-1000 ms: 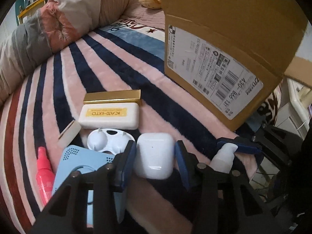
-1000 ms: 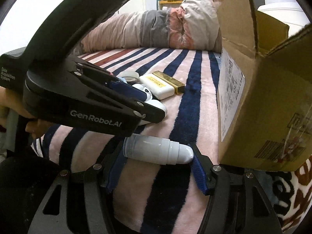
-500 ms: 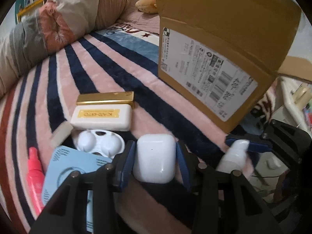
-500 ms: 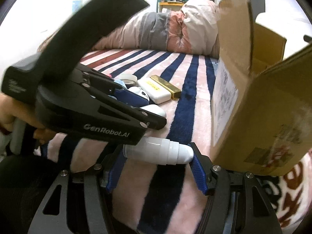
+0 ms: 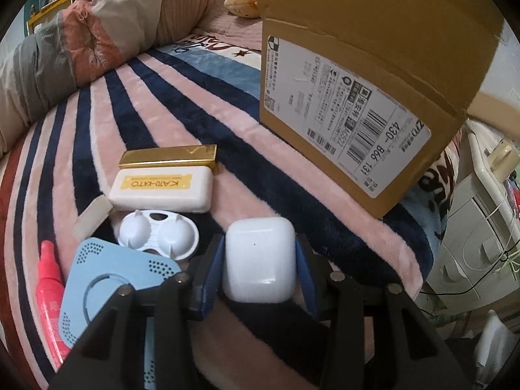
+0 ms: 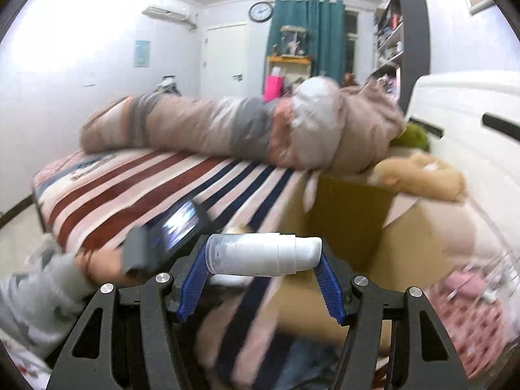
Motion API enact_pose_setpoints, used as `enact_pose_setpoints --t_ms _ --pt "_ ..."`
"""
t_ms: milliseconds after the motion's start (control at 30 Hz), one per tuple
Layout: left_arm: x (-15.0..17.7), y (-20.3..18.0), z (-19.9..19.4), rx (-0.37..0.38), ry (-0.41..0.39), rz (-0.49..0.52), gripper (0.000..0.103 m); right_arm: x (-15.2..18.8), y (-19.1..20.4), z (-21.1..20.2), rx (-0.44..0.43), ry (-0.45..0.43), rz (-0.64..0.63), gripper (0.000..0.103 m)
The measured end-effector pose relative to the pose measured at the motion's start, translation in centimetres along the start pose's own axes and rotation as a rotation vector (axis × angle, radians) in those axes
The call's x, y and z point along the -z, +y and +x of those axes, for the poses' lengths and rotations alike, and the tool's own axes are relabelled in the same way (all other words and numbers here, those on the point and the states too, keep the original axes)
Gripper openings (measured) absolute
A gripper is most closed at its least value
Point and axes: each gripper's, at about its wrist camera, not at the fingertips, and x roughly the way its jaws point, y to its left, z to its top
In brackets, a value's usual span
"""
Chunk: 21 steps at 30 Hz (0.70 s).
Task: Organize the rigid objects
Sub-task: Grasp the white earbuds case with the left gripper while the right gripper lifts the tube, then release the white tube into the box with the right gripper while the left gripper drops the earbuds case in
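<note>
**Two grips, one box**

The left gripper (image 5: 260, 268) is clamped on one glossy white earbud case (image 5: 260, 260), low over the striped fleece blanket (image 5: 182, 97) — unmoved since a second ago. The right gripper (image 6: 261, 256) pinches one frosted plastic pump bottle (image 6: 263, 253) end to end; it has risen, now level with the open cardboard box (image 6: 341, 214). Beside the case lie one lens case (image 5: 159, 234), one white tin (image 5: 162, 188), one gold bar (image 5: 169, 156), one blue perforated pad (image 5: 110, 279) and one pink tube (image 5: 50, 292).

Left gripper (image 5: 259, 268) pitched down, pads clamped on a load. Right gripper (image 6: 264, 261) clamped, near level, load crosswise from 9 to 3 o'clock.
</note>
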Motion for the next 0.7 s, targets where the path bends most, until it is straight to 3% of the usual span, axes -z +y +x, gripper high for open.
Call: enact_pose_setpoints --t_ms 133,300,367,467,700 --pt "0.0 0.1 -0.2 0.002 -0.009 -0.005 0.039 -2.5 -3.4 1.4 0.058 0.013 0.020 0.059" --pt "0.3 0.6 -1.3 -0.004 -0.015 -0.026 0.039 -2.8 -6.5 5.8 0.118 0.180 0.043 0.059" --pt "0.4 0.6 -2.0 -0.006 -0.025 -0.034 0.039 -2.3 -7.2 7.2 0.144 0.234 0.061 0.064" --pt "0.1 0.4 -4.9 -0.013 -0.081 -0.027 0.039 -1.4 -7.1 7.0 0.161 0.223 0.068 0.075" --pt "-4.0 -1.1 -14.2 -0.003 -0.238 0.018 0.039 -0.6 -6.7 5.3 0.101 0.173 0.067 0.075"
